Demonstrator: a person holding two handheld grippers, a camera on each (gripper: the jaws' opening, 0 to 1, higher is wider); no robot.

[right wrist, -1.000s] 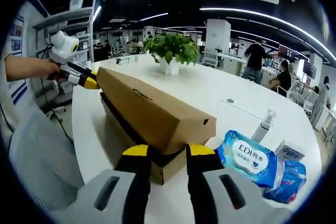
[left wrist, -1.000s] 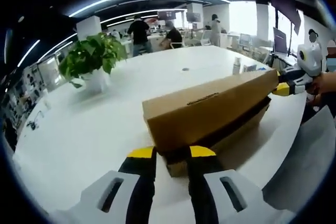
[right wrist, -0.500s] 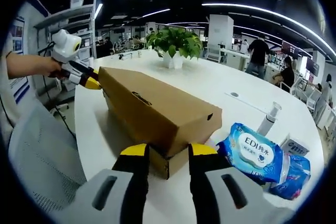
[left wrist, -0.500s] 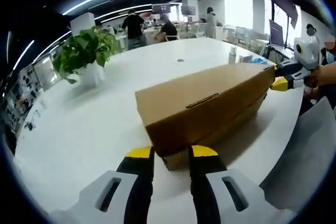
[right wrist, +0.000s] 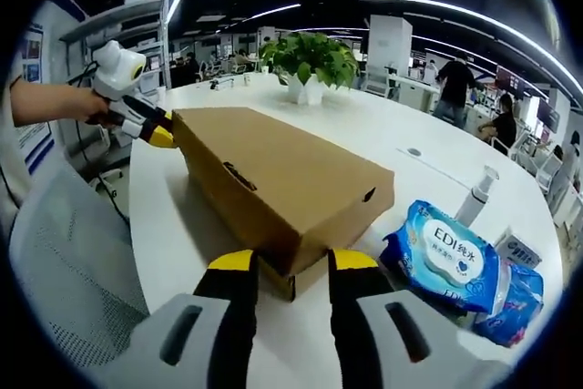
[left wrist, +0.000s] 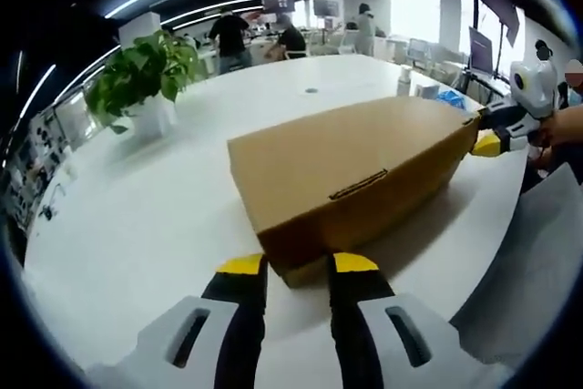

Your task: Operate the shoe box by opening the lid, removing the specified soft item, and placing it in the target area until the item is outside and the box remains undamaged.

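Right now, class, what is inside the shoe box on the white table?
Nothing inside can be seen: the lid covers the shoe box almost fully, so any contents stay hidden.

Your left claw (left wrist: 298, 266) sits at the near corner of the shoe box (left wrist: 351, 179), its tips apart on either side of it. The lid lies down on the box. Across the white worktop (left wrist: 146, 216), your right claw (left wrist: 489, 143) touches the far end.

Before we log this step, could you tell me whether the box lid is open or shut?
Shut: the lid sits down over the box, no gap showing.
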